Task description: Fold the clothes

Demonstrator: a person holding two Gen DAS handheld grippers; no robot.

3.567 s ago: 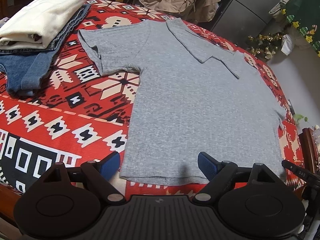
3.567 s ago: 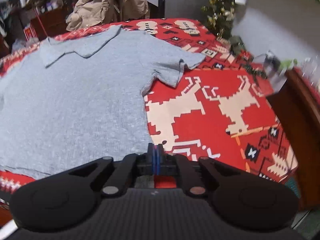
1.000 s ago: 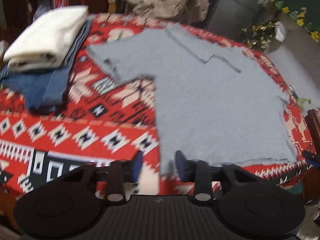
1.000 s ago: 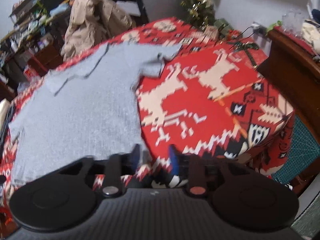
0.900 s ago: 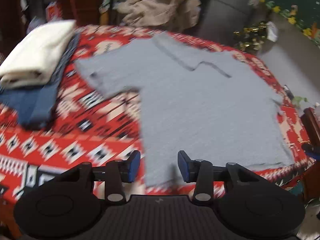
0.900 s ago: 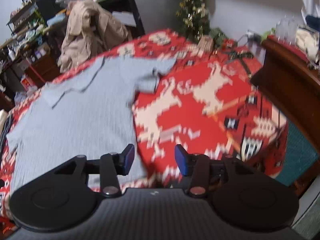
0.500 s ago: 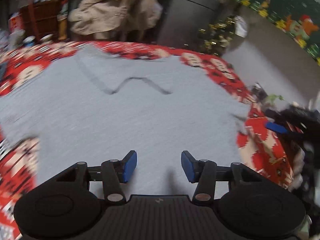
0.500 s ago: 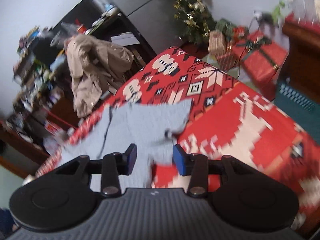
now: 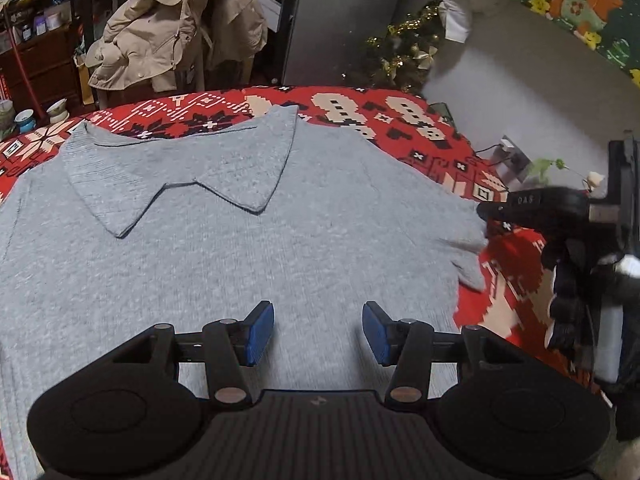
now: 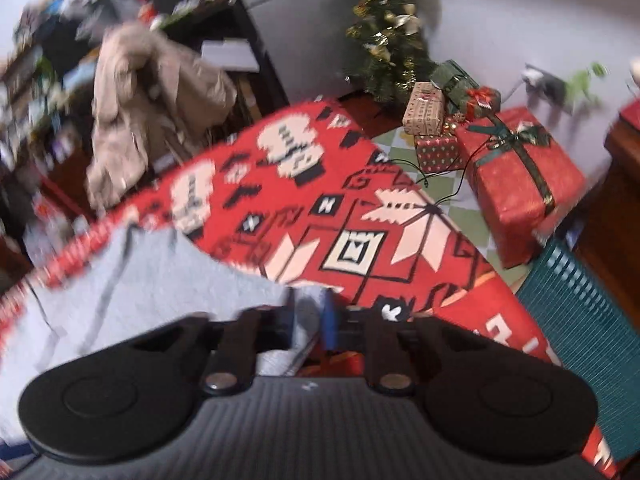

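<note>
Cluttered room, honestly: a tan coat slung over something at the back, a little tinsel tree, wrapped presents on the floor. Front and centre is the red patterned blanket covering the work surface, and on it the grey polo shirt lies spread flat, collar at the far end, nothing doubled over that I can see.

Going by how things sit, my guess is this is a sleeve fold-in. Biggest worry is the blanket itself. It's loose cloth under loose cloth, so if the right gripper has nipped some blanket along with the shirt's right sleeve, lifting drags the whole bed of fabric and the shirt skews.

Next: that right gripper's fingers are drawn in close on the sleeve's edge. The wrist view is blurry, but grey fabric sits between the blue pads. It looks like a shallow bite near the hem, so a quick pull could let it slip out mid-fold.

Then the left gripper. It hovers over the shirt's middle with fingers spread wide, holding nothing. If it doesn't pin or grab the body, one-sided pulling will slide the shirt rather than crease it.

Smallest thing: the collar points could flip or bunch if the sleeve sweeps across them.
</note>
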